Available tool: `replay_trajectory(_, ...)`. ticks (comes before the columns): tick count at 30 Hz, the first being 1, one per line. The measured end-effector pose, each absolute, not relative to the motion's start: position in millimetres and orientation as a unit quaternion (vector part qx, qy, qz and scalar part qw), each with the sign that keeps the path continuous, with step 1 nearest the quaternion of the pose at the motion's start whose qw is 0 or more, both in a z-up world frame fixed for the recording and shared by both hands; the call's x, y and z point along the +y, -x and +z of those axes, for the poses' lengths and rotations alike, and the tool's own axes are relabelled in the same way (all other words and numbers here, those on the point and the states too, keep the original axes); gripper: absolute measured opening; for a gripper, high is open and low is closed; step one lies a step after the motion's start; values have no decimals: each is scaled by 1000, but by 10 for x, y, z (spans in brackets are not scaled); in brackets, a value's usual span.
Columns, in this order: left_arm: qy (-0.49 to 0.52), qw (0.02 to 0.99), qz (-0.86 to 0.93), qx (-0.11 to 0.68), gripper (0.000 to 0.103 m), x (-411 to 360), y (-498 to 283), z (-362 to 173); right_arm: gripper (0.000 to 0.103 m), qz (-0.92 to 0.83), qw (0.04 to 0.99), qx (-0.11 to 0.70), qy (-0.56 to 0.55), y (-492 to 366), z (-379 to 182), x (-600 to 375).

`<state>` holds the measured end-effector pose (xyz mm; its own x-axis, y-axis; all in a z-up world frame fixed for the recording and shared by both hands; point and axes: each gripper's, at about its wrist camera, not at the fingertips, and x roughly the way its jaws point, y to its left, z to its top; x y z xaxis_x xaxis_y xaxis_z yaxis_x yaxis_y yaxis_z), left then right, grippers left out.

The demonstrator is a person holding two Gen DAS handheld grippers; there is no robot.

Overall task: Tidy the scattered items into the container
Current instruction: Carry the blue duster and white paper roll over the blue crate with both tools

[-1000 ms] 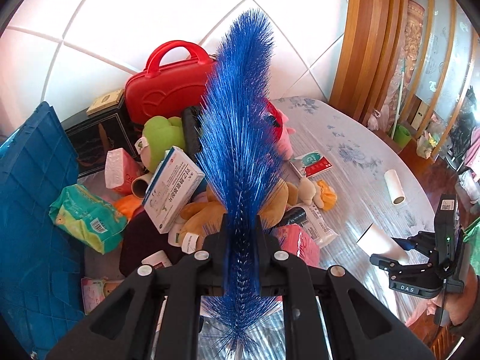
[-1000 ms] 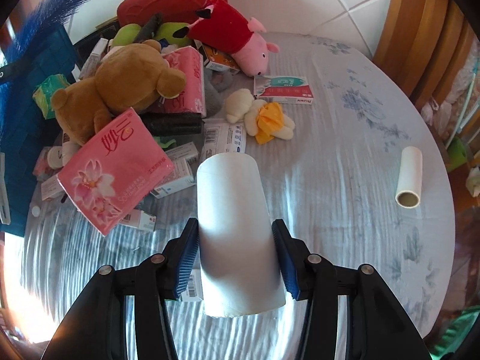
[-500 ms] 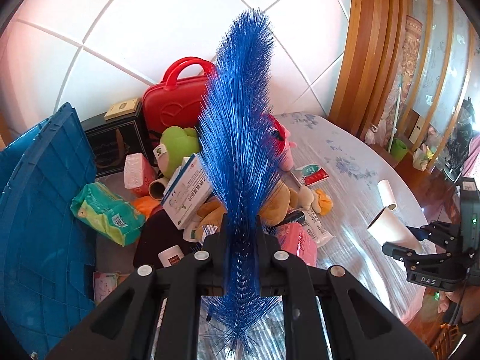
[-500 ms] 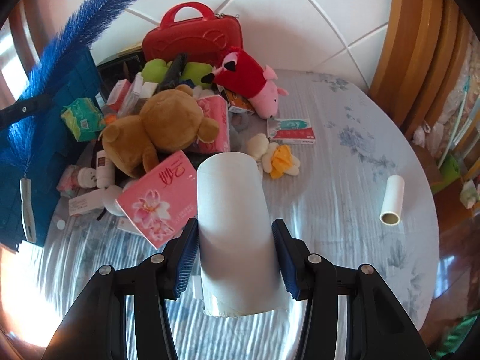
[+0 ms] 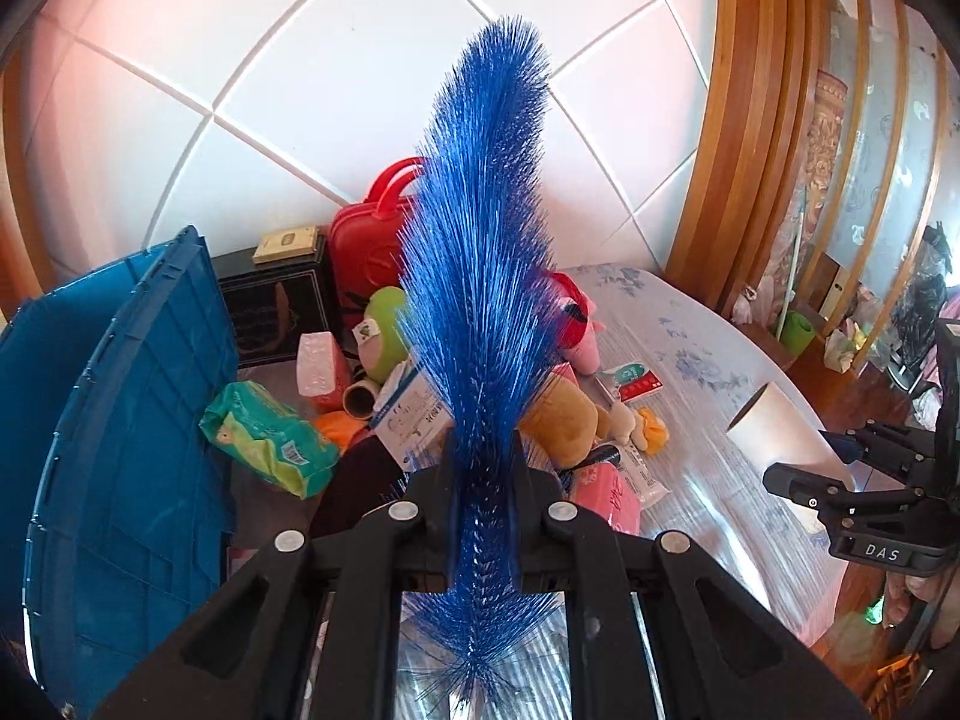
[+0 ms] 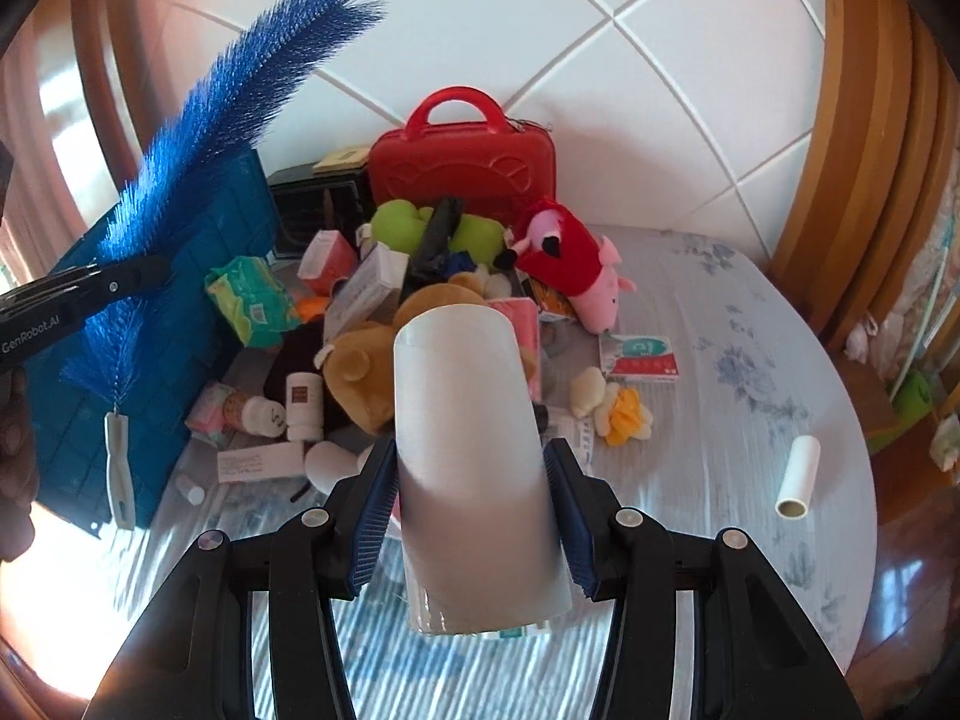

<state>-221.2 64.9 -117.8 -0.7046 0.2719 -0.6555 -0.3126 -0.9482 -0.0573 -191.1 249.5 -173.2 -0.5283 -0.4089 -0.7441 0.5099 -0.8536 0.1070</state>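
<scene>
My left gripper (image 5: 480,474) is shut on a long blue bristle brush (image 5: 483,276), held upright above the table; the brush also shows in the right wrist view (image 6: 198,132) with its white handle (image 6: 118,468) hanging down. My right gripper (image 6: 471,510) is shut on a white roll (image 6: 474,456), lifted above the table; the roll also shows in the left wrist view (image 5: 780,432). The blue crate (image 5: 126,438) stands at the left, beside the brush. A pile of scattered items lies on the table: a brown teddy bear (image 6: 372,360), a red-dressed pink pig toy (image 6: 570,264), a green packet (image 6: 252,300).
A red case (image 6: 462,168) and a black box (image 6: 312,204) stand at the back against the tiled wall. A small white roll (image 6: 798,477) lies at the right of the floral tablecloth (image 6: 750,360). A red-green box (image 6: 639,357) and a yellow plush (image 6: 618,408) lie mid-table.
Both grippers have risen and pulled back from the pile with their loads. The crate now shows more fully at the left.
</scene>
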Motion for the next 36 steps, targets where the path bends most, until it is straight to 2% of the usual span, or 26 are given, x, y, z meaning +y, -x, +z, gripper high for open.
replay_trajectory(17,306,121,944,-12,11,-350,1882,-535,46,-872,331,81,-353,1527,-1027,1487)
replay_trajectory(36,282,29,957,-58,11,-1888,1553,-269,46,-845,429,107,-301,915,-476,4)
